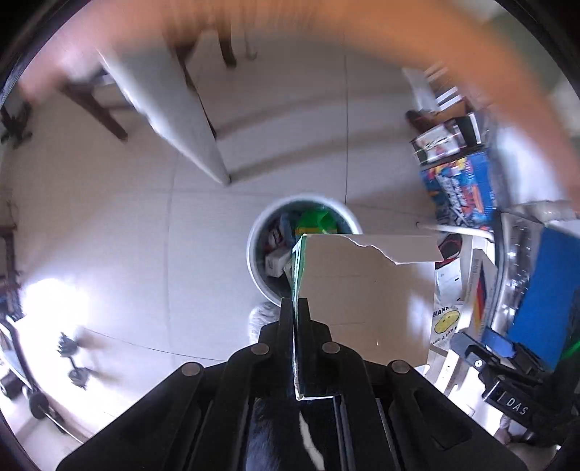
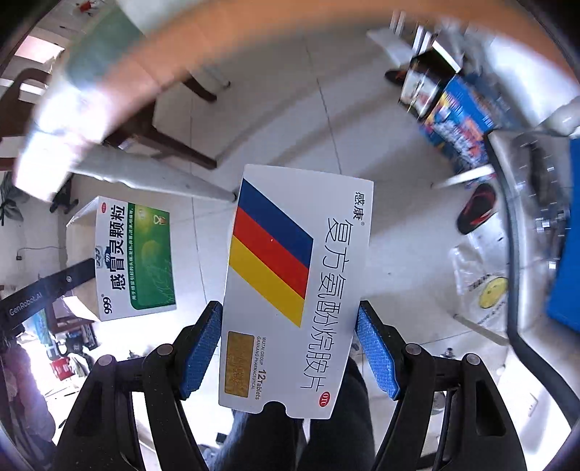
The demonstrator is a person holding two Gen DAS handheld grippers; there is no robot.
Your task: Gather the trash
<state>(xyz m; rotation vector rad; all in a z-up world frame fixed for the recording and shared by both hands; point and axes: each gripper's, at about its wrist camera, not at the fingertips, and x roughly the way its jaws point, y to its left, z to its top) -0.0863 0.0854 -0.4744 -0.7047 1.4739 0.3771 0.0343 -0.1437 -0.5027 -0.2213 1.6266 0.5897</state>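
Note:
My left gripper is shut on the edge of a green and white medicine box, held in the air above a round white trash bin on the floor; the bin holds several packages. The same green box shows at the left of the right wrist view, on the left gripper's black arm. My right gripper is shut on a white pill box with blue, red and yellow stripes, its blue pads pressing both long sides. It is also held above the floor.
A blurred orange table edge arcs across the top. A white table leg and dark chair legs stand on the tiled floor. Blue boxes, a plastic bag and a black and red slipper lie at the right.

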